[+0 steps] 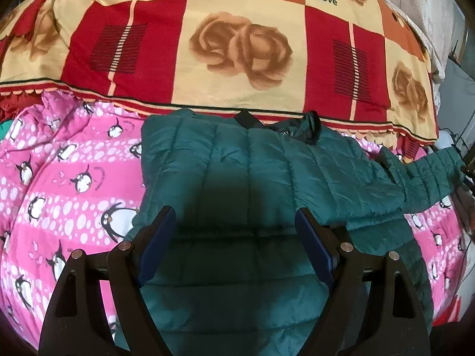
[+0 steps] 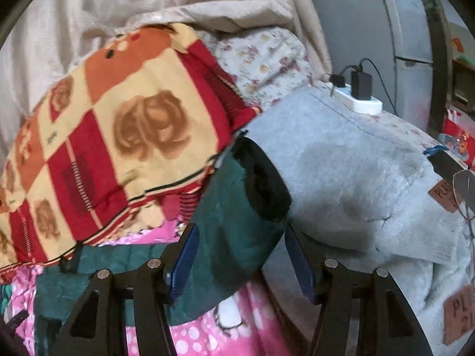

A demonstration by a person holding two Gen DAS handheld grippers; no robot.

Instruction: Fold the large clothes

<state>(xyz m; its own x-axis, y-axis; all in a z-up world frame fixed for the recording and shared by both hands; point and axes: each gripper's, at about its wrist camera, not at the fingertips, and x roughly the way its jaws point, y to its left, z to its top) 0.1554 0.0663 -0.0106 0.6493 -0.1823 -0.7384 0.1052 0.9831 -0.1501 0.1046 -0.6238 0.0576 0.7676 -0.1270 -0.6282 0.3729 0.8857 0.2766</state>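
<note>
A teal quilted jacket [image 1: 252,178] lies back up on a pink penguin-print blanket [image 1: 68,178]. One sleeve [image 1: 427,175] stretches out to the right. My left gripper [image 1: 234,222] is open above the jacket's lower back, holding nothing. In the right wrist view that sleeve [image 2: 234,222] with its black cuff [image 2: 264,184] lies between my fingers. My right gripper [image 2: 240,237] is open around the sleeve end, with the jaws apart.
A red and cream rose-print quilt [image 1: 237,44] is piled behind the jacket. A grey fleece garment [image 2: 356,178] lies to the right, with a white power strip and chargers [image 2: 359,98] behind it and eyeglasses [image 2: 466,190] at its far right.
</note>
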